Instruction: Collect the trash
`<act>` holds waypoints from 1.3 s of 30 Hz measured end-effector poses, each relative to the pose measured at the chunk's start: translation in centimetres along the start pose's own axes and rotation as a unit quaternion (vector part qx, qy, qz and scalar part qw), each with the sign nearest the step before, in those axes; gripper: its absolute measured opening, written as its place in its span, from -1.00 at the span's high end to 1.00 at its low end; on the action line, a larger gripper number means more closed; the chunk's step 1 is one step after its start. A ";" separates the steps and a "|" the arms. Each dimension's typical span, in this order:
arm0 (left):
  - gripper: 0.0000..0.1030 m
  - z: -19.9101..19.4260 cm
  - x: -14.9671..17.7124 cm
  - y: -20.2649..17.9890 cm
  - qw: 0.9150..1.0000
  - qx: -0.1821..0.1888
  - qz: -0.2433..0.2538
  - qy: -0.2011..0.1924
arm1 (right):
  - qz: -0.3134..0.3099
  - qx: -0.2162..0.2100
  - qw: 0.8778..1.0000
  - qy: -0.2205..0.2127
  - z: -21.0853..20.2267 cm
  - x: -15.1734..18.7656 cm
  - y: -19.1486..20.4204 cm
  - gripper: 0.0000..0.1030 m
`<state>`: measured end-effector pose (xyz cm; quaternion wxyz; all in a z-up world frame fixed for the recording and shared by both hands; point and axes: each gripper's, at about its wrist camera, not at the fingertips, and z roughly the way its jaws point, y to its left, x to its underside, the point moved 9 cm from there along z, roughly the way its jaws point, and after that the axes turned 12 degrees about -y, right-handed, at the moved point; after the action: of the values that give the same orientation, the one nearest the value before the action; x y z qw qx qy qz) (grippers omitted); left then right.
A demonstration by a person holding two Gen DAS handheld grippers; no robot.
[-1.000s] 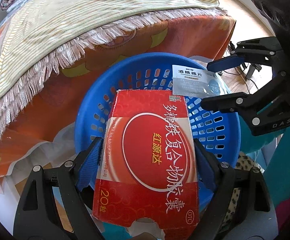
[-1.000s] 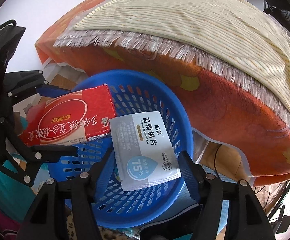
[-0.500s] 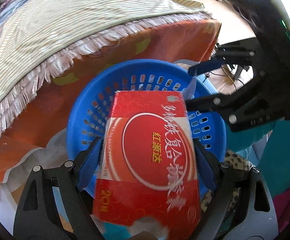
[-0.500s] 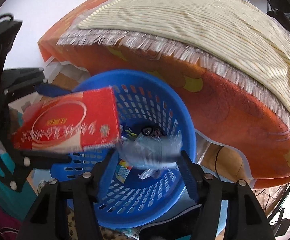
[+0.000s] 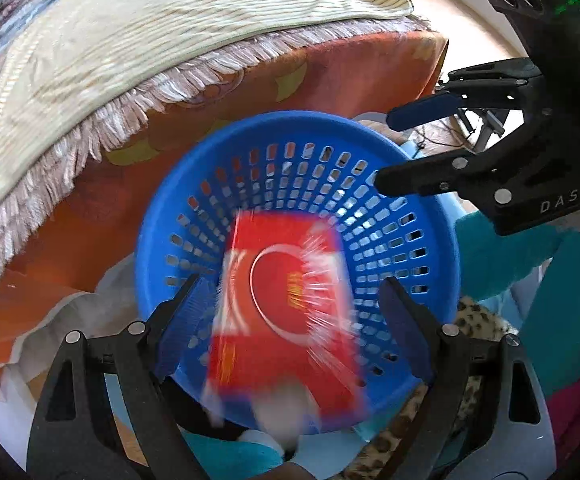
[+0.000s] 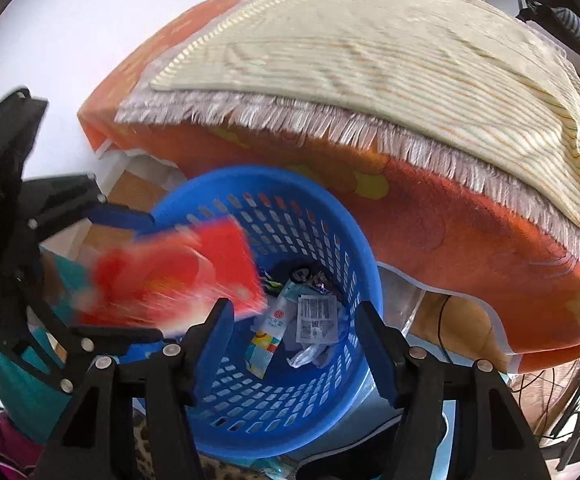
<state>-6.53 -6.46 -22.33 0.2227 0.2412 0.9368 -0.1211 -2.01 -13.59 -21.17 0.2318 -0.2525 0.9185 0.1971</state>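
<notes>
A blue slotted basket stands below both grippers. My left gripper is open, and a red medicine box, blurred with motion, is between its fingers over the basket; the box also shows in the right wrist view. My right gripper is open and empty above the basket; it also shows in the left wrist view. A white wipe sachet lies at the basket's bottom among other wrappers.
An orange patterned cover with a cream fringed mat on it drapes the furniture right behind the basket. Teal and leopard-print fabric lies under the basket on the near side.
My right gripper opened and the white sachet dropped into the basket. My left gripper has now opened and the red box is slipping down, blurred.
</notes>
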 end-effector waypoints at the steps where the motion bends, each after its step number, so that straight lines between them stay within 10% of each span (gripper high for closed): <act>1: -0.73 -0.1 -0.1 -0.2 1.000 0.000 0.002 -0.002 | 0.000 0.000 1.000 0.000 0.0 0.0 0.0 -0.27; 20: -0.73 -3.6 -4.6 2.0 0.997 -0.024 -0.022 -0.068 | 0.016 0.018 0.998 -0.058 -3.3 -4.1 -0.5 -0.44; 39: -0.73 -11.3 -15.8 8.0 0.967 -0.095 -0.099 -0.216 | 0.005 0.048 0.989 -0.142 -8.4 -12.3 -2.3 -0.70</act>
<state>5.88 -2.18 -5.90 0.4285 0.0931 0.8930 -0.1018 5.93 -14.81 -8.46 0.3704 -0.2062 0.8859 0.1881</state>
